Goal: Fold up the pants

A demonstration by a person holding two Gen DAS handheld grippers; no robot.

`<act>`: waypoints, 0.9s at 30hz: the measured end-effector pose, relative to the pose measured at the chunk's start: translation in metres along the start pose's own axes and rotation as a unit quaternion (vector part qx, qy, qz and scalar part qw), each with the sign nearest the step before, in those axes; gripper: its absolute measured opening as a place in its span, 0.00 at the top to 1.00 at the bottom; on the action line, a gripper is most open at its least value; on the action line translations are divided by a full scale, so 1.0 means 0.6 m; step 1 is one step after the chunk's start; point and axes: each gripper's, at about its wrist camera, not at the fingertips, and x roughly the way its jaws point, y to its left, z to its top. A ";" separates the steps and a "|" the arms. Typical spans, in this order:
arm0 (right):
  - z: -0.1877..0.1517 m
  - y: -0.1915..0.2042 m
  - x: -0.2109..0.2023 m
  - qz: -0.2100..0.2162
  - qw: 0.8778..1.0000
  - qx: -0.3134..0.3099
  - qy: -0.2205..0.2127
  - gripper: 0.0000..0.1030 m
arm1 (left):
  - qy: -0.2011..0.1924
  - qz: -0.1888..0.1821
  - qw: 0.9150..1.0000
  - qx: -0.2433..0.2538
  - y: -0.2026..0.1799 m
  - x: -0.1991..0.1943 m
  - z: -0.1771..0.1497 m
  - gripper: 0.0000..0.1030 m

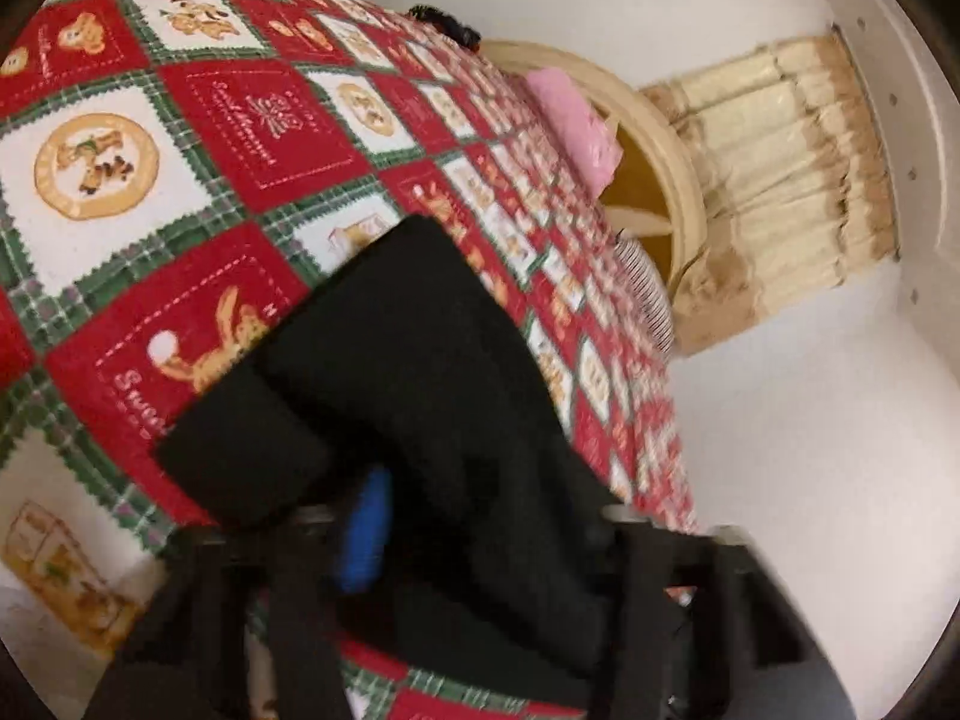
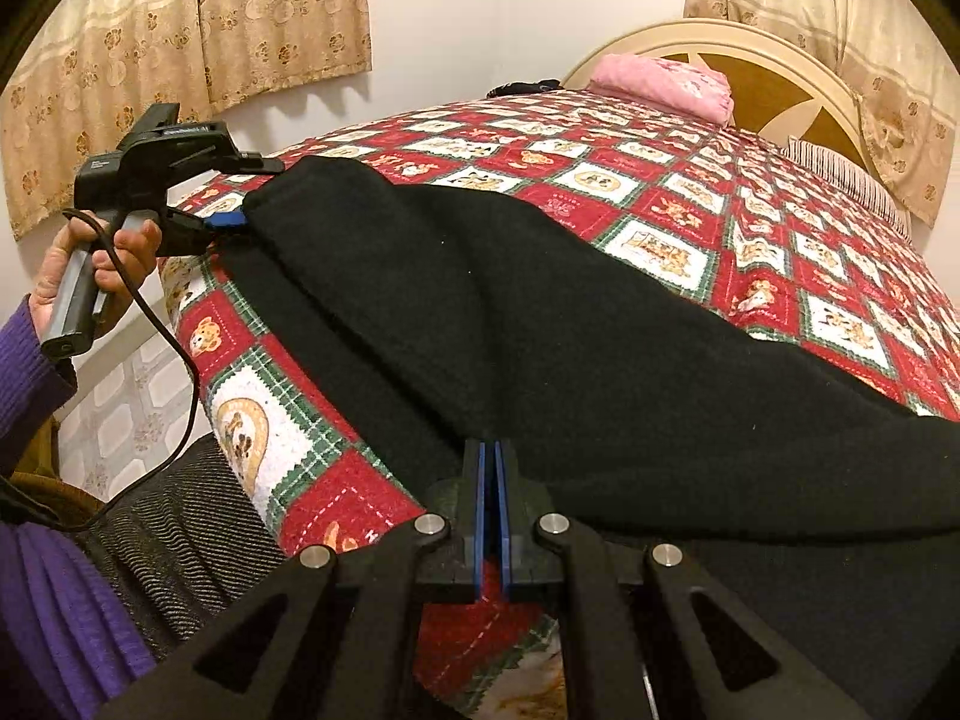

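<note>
both ends of the black pants [image 2: 540,324] at the bed's [image 2: 690,192] near edge: right hand-held gripper [image 2: 493,468] clamped, left [image 2: 225,220] pinching.

Mounted just behind each claw, looking forward and down along its fingers, close over the black fleece pants [image 2: 540,312]. Shared by both: red-and-green patchwork bedspread [image 1: 228,138], cream round headboard [image 2: 750,54].

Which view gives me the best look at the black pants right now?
The right wrist view: the pants lie spread across the quilt, with folds and edges visible. The left wrist view is blurred and shows only a close-up end of the pants, partly hidden by the gripper.
</note>
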 end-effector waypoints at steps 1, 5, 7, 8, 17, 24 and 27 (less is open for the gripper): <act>0.001 0.000 -0.001 0.000 1.000 0.000 -0.002 0.97 | -0.005 -0.004 1.000 0.006 -0.004 -0.002 0.001 0.90; 0.012 -0.007 -0.013 0.001 1.000 0.005 -0.014 0.97 | -0.028 0.002 0.999 0.047 -0.034 -0.024 0.001 0.93; 0.021 -0.011 -0.025 0.004 1.000 0.009 -0.025 0.97 | -0.037 0.003 0.997 0.063 -0.051 -0.042 0.001 0.94; 0.026 -0.012 -0.031 0.007 0.999 0.009 -0.030 0.97 | -0.039 0.007 0.997 0.072 -0.060 -0.052 -0.001 0.94; -0.001 -0.003 -0.035 0.026 1.000 -0.012 0.001 0.97 | -0.025 0.107 0.985 0.132 -0.040 -0.052 -0.015 0.94; -0.028 0.016 -0.010 0.006 0.999 -0.043 0.021 0.95 | -0.011 0.148 0.980 0.133 -0.006 -0.031 -0.027 0.90; -0.026 0.011 -0.018 0.022 0.998 -0.040 0.034 0.88 | -0.007 0.168 0.977 0.128 -0.017 -0.054 -0.021 0.78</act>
